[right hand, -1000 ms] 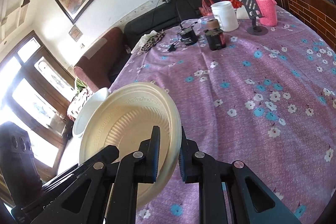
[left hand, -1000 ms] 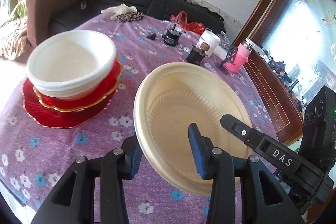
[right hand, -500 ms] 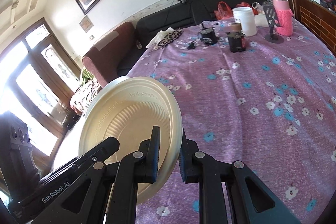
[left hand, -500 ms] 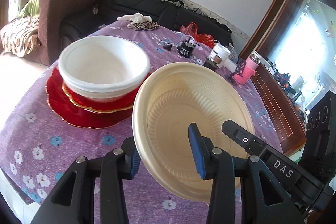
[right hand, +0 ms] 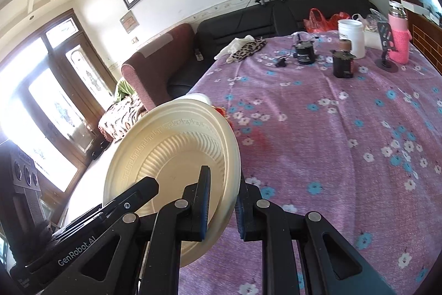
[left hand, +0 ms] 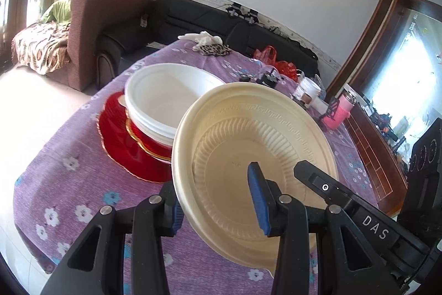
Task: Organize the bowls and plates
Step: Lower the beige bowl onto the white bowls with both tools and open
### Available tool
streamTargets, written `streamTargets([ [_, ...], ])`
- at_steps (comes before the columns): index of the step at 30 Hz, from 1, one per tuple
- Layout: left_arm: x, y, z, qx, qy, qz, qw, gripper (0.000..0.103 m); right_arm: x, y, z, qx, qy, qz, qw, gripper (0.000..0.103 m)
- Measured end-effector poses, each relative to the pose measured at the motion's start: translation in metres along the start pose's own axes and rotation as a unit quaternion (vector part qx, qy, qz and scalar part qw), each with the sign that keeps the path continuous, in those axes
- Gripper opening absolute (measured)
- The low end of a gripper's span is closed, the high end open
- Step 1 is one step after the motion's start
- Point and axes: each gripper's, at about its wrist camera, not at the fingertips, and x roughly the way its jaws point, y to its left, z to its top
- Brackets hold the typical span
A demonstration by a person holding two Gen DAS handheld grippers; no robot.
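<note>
Carrying the cream plate [left hand: 262, 145] tilted above the table [right hand: 345, 129], I hold it in both tongs at once. My left gripper [left hand: 218, 209] has its jaws part-way apart, 1 blue pad behind the near rim and 1 inside the dish; I cannot tell whether both pads actually press on it. My right gripper [right hand: 221, 198] is nearly closed, pinching the rim at the plate's right edge.

Going left to right in the left wrist view: the red plates [left hand: 129, 151] lie at the table's left edge, with the white bowls [left hand: 171, 98] nested on top of them (they look empty), and the cream plate hangs just right of that stack, overlapping it in view.

My worry is the 2 grips pulling unevenly: the thin rim could flex and slip out. Setting it down tilted could also knock the bowls toward the left edge of the table. The cream plate holds nothing.
</note>
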Motion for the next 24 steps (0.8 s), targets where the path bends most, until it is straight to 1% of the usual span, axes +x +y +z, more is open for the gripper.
streamTargets([
  [7, -0.003, 0.014, 0.007, -0.009, -0.012, 0.015, 0.9998, 0.04, 0.015, 0.018, 0.007, -0.016, 0.005, 0.01, 1.0, 0.018],
  [15, -0.005, 0.025, 0.023, -0.014, -0.022, 0.027, 0.9993, 0.04, 0.028, 0.032, 0.021, -0.029, 0.005, 0.021, 0.999, 0.018],
  [19, -0.007, 0.029, 0.039, -0.009, -0.027, 0.029, 0.9992, 0.04, 0.032, 0.045, 0.039, -0.042, -0.005, 0.027, 0.999, 0.018],
  [24, -0.011, 0.033, 0.071, 0.004, -0.045, 0.033, 0.9984, 0.041, 0.034, 0.068, 0.073, -0.069, -0.037, 0.033, 0.996, 0.018],
])
